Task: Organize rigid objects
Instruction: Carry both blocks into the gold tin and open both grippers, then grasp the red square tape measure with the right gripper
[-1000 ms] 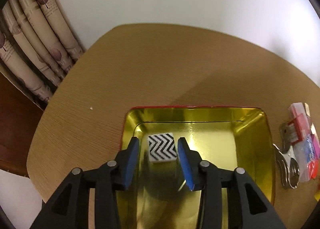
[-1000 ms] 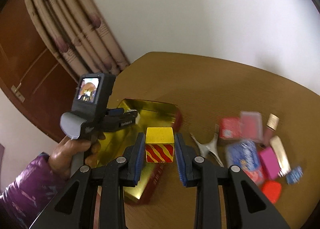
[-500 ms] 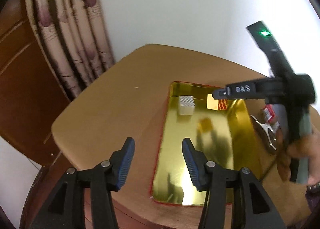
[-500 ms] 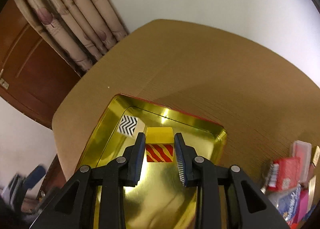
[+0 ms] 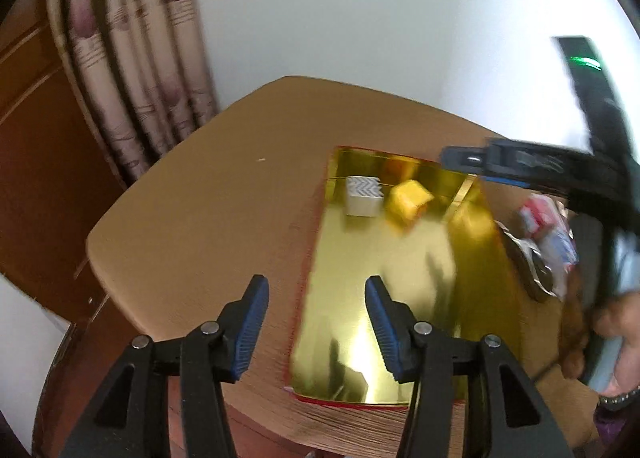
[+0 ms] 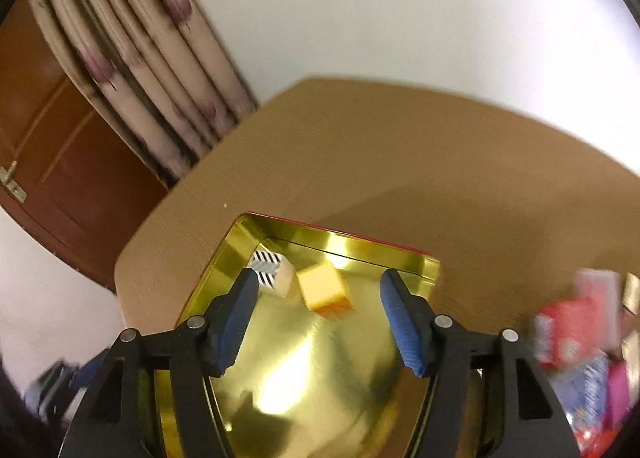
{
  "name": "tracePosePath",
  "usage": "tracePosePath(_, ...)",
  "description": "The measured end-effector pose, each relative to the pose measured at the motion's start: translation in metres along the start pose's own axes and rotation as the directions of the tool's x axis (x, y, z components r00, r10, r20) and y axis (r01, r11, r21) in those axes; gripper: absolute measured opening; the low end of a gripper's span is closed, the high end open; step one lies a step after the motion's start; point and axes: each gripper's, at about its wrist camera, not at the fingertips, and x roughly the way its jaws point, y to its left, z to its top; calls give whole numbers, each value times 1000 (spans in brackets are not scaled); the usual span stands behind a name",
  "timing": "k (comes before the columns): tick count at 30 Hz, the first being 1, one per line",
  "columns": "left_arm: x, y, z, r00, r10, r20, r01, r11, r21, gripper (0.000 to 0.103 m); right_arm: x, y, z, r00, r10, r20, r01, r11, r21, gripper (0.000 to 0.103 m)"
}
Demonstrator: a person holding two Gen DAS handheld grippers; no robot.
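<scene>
A gold tin (image 5: pixel 400 258) with a red outside lies on the wooden table (image 5: pixel 220 218). At its far end sit a white block with black zigzags (image 5: pixel 363 196) (image 6: pixel 270 268) and, beside it, a tilted yellow block with red stripes (image 5: pixel 408 204) (image 6: pixel 326 290). My right gripper (image 6: pixel 318 286) hovers over that end and its jaws are opening. The yellow block lies between and just beyond the fingertips, and neither pad touches it. My left gripper (image 5: pixel 316 294) is open above the tin's near left rim with nothing in it. In the left wrist view the right gripper (image 5: pixel 460 157) reaches in from the right.
A pile of small red, pink and blue packets (image 6: pixel 580 338) and a metal tool (image 5: pixel 532 266) lie right of the tin. A person's hand (image 5: pixel 616 338) holds the right gripper. A curtain (image 5: pixel 132 78) and a brown door (image 6: pixel 60 146) stand beyond the table's left edge.
The right gripper carried the yellow block down into the tin, then opened and let it go beside the zigzag block. The left gripper drew back out of the tin, then held still.
</scene>
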Motion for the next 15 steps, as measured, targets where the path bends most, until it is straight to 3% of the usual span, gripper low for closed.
tracePosePath(4,-17,-28,-4,995,-94,15,93,993,76,51,-73,-43,-58,980,-152,131,154,988,-5,79)
tracePosePath(7,-23,-51,-7,981,-193,-18,194,975,112,51,-125,-93,-106,931,-316,185,321,947,1,81)
tracePosePath(8,-25,-61,-10,977,-211,-31,213,969,122,51,-145,-115,-119,907,-381,180,387,922,1,82)
tracePosePath(10,-28,-79,-12,974,-223,-40,227,964,137,51,-164,-148,-140,882,-446,152,448,894,20,81)
tracePosePath(15,-30,-129,-20,948,-303,-97,314,941,126,51,-190,-215,-185,893,-449,27,442,888,128,81)
